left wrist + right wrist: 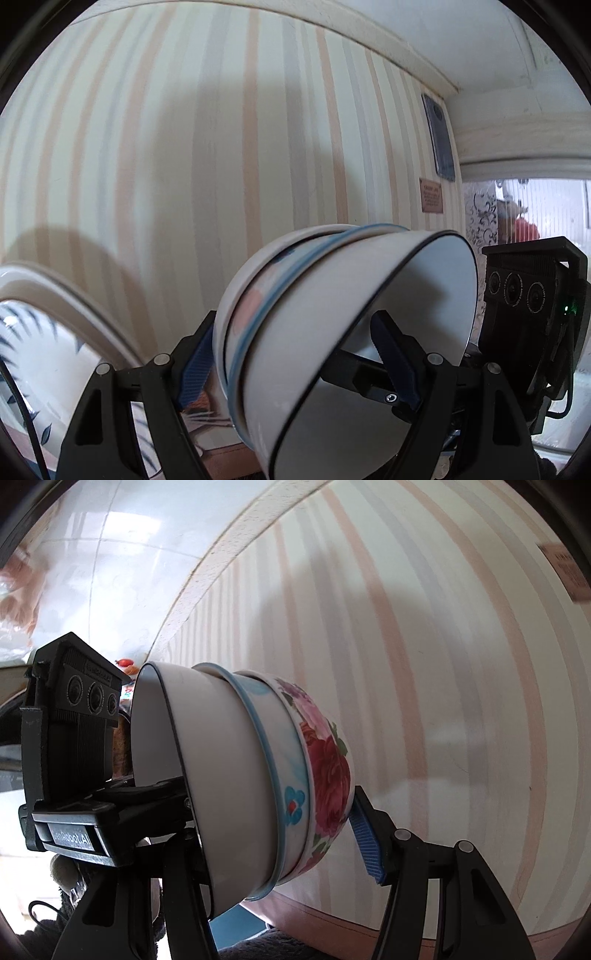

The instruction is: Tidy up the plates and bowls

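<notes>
Three nested bowls lie tipped on their side in the air: a white bowl with a black rim (207, 760), a blue-rimmed bowl (273, 746) and a rose-patterned bowl (328, 768) outermost. My left gripper (295, 321) is shut on the stack (295, 295), with one blue pad (195, 365) on its base and the other pad (391, 354) inside the white bowl. My right gripper (266, 819) clamps the same stack from the other side. Its blue pad (365, 842) sits at the rose bowl's base, and its other finger is hidden behind the white bowl.
A striped wall (184, 147) stands close behind the bowls. A large plate with blue leaves (22, 332) sits at lower left. A wooden edge (332, 919) runs below the wall. A dark fuzzy sleeve (258, 945) shows at the bottom. A bright window (546, 206) lies right.
</notes>
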